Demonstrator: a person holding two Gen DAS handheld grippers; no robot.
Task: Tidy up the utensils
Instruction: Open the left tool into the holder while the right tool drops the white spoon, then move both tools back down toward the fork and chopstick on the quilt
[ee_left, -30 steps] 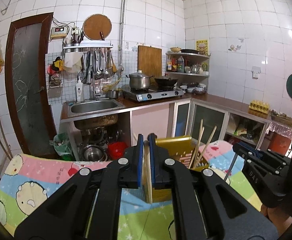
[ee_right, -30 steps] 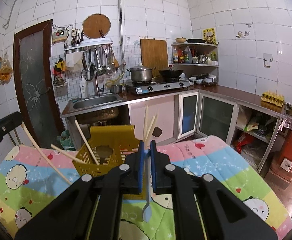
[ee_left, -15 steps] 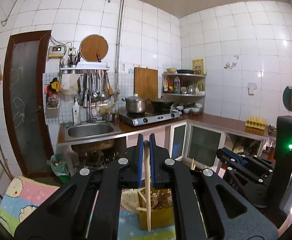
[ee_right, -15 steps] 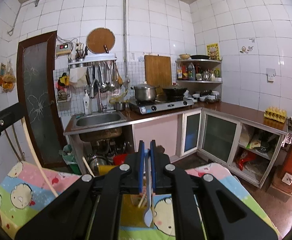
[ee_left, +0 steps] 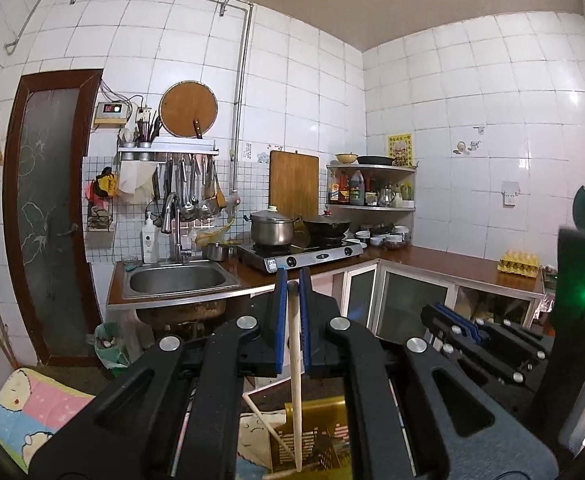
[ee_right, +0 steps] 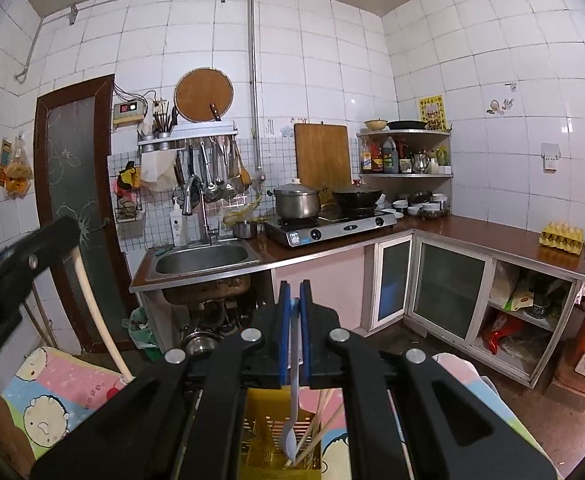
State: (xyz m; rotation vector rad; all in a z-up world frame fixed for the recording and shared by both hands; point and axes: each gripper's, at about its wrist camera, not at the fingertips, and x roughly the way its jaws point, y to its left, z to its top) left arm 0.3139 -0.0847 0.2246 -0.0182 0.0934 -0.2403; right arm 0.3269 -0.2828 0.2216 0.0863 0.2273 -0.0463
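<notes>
My left gripper (ee_left: 291, 292) is clamped on a wooden chopstick (ee_left: 295, 376) that hangs down at 6 o'clock over the yellow basket (ee_left: 324, 436). My right gripper (ee_right: 293, 294) pinches a pale blue spoon (ee_right: 292, 400), bowl end down inside that basket (ee_right: 268, 428) beside other chopsticks (ee_right: 320, 432). The basket sits on a cartoon-print cloth (ee_right: 64, 392).
</notes>
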